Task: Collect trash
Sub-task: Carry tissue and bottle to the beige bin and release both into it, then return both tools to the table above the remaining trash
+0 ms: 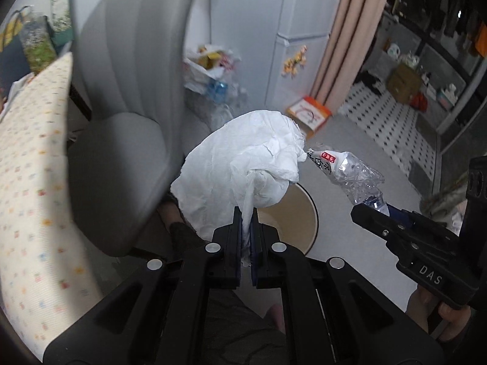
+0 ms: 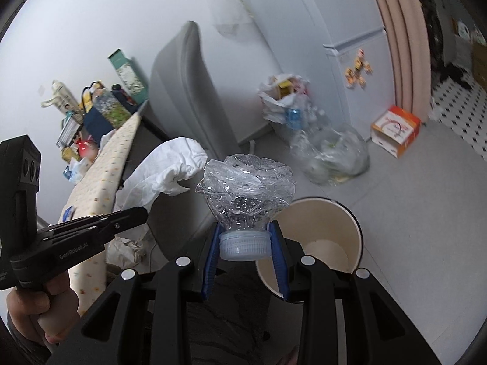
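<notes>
left claw (image 1: pixel 247 228) pinched on tissue (image 1: pixel 243 158), right claw (image 2: pixel 245 243) clamped on bottle (image 2: pixel 248 188) neck, both above bin (image 2: pixel 322 243) to drop.

Both views are evenly, dimly lit under cool light. Straight lines are bent toward the dark-vignetted edges; the chair (image 1: pixel 127 91) and background are motion-blurred.

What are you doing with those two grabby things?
Someone is picking up trash with a black tool in each hand. The left tool pinches a crumpled white paper tissue. The right tool grips a crushed clear plastic bottle just above its pale cap. Both are held in the air near a round cream-coloured bin on the floor, and nothing has been dropped in yet.
</notes>
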`<action>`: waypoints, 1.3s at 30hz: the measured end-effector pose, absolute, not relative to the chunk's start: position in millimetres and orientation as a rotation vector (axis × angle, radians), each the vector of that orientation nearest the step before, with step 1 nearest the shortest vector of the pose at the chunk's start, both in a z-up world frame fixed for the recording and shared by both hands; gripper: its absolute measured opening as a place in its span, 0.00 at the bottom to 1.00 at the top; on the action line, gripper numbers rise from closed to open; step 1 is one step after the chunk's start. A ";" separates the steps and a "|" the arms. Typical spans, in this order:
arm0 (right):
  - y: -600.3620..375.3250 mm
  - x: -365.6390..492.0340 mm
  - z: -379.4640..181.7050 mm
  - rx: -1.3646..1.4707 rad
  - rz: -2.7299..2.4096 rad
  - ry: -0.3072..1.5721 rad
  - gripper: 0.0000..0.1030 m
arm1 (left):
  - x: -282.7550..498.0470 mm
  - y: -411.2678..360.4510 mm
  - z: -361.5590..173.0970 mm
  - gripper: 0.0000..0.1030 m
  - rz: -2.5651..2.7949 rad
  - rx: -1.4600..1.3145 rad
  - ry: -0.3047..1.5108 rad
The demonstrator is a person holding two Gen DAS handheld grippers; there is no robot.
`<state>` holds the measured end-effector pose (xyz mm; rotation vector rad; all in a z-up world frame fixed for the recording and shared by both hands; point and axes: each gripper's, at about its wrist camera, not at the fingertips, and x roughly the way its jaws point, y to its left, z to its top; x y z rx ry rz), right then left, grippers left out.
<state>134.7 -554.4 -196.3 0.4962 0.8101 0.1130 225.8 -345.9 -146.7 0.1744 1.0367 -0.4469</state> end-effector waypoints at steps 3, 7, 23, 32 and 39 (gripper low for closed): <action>-568.0 136.3 -207.6 0.524 0.089 0.819 0.31 | 230.3 -361.6 -161.4 0.05 -0.462 0.202 1.071; -585.6 136.0 -221.0 0.550 0.053 0.829 0.31 | 235.6 -377.2 -181.8 0.05 -0.480 0.214 1.117; -600.8 138.6 -247.8 0.587 0.021 0.867 0.31 | 245.3 -401.0 -208.2 0.45 -0.540 0.185 1.216; -600.8 139.4 -248.2 0.585 0.021 0.873 0.31 | 246.0 -391.2 -195.1 0.65 -0.539 0.135 1.186; -583.8 152.1 -252.0 0.560 0.051 0.896 0.31 | 243.3 -356.5 -154.4 0.82 -0.466 0.087 1.088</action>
